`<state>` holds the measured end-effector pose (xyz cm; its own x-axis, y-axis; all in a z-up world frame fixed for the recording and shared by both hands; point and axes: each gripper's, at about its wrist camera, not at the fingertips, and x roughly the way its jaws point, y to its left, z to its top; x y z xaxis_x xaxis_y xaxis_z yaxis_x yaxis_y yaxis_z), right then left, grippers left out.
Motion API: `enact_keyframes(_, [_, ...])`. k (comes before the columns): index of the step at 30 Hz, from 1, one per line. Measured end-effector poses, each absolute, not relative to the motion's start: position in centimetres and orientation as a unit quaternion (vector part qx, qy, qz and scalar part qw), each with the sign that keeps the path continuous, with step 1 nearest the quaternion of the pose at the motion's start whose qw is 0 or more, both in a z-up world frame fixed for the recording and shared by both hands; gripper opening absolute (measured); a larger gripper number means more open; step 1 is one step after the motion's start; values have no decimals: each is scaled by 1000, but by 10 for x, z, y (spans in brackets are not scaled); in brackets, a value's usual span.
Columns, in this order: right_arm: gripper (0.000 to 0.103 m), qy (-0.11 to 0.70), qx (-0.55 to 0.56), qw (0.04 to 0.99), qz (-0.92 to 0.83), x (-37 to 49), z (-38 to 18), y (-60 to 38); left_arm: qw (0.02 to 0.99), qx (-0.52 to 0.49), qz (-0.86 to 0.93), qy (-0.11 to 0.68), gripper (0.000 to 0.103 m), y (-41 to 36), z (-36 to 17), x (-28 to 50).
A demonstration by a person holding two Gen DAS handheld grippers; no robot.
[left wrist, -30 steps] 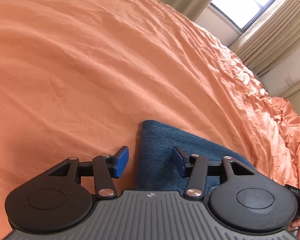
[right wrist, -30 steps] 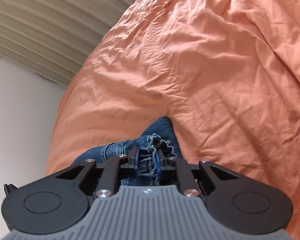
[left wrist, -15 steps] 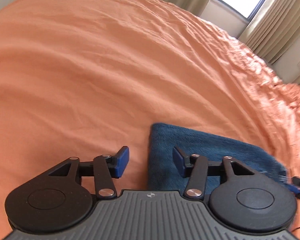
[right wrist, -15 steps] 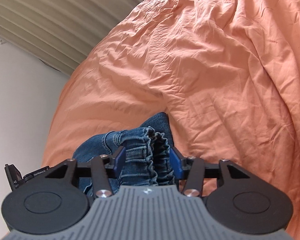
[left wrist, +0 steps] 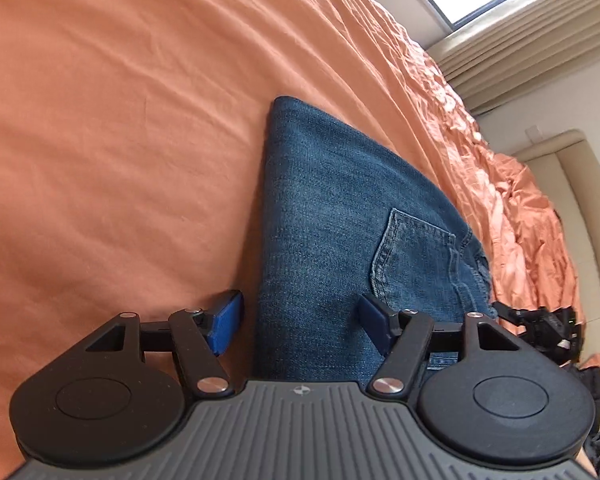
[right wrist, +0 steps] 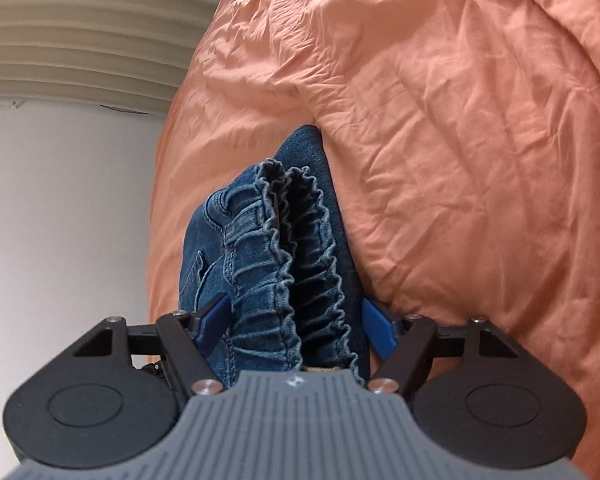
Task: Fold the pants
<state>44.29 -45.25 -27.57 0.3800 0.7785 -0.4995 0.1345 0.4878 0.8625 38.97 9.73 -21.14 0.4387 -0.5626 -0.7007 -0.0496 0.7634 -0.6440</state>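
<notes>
Folded pants [left wrist: 332, 232] lie on the orange bedsheet [left wrist: 120, 120]; left gripper [left wrist: 300, 320] and right gripper [right wrist: 296, 324], jaws just spread apart, straddle them unclamped; gathered waistband [right wrist: 296, 248] at 12 o'clock may spring open.

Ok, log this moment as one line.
stage: release after fold | left gripper: open, opening | right gripper: open, opening, waistband between | jeans: folded on orange sheet

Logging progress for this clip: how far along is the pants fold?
Looks nearly done: the jeans lie in a compact folded stack on the orange bedsheet. Both the left gripper and right gripper have just been opening; the elastic waistband sits between the right's pads, unpinched. Left: perhaps withdrawing or smoothing.
</notes>
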Motion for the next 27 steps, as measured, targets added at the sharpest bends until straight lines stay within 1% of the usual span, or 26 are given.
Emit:
enact_keyframes(2, [63,506,459,693,232,448,-281,-450,779,-341,-164,499,77,105,-220,390])
enact_keyframes(4, [51,504,461,695,225,451,-283,-448,764,-380,-164,495,75,112,-227,393])
enact_keyframes(5, [49,502,458,697,226,451,-282,-446,758,-394,-165,494,68,115,-231,395])
enact_keyframes(7, [41,500,450,704,228,451,-279,-445,746,-416,-162,494,59,119,-238,398])
enact_keyframes(8, [39,498,447,708,228,449,-276,-444,738,-429,-161,495,47,120,-240,398])
enact_keyframes(9, [35,495,441,713,228,448,-273,-443,731,-441,-160,496,38,119,-242,398])
enact_keyframes(10, [33,494,435,718,226,447,-269,-442,732,-444,-152,494,36,119,-242,397])
enact_keyframes(12, [29,490,421,731,221,446,-258,-436,742,-438,-137,488,23,115,-237,395])
enact_keyframes(13, [27,488,416,735,220,445,-251,-434,747,-435,-129,485,19,113,-234,393])
enact_keyframes(14, [26,485,412,739,219,444,-245,-432,753,-432,-122,481,13,111,-230,390])
enact_keyframes(15, [25,483,407,744,217,444,-237,-428,760,-427,-116,477,10,108,-226,389])
enact_keyframes(18, [23,481,384,760,210,437,-209,-420,780,-404,-96,468,8,100,-209,384])
enact_keyframes(23, [22,468,344,787,209,421,-152,-394,799,-375,-93,461,7,96,-180,375])
enact_keyframes(27, [21,458,322,799,221,405,-116,-365,804,-384,-96,444,7,119,-160,361])
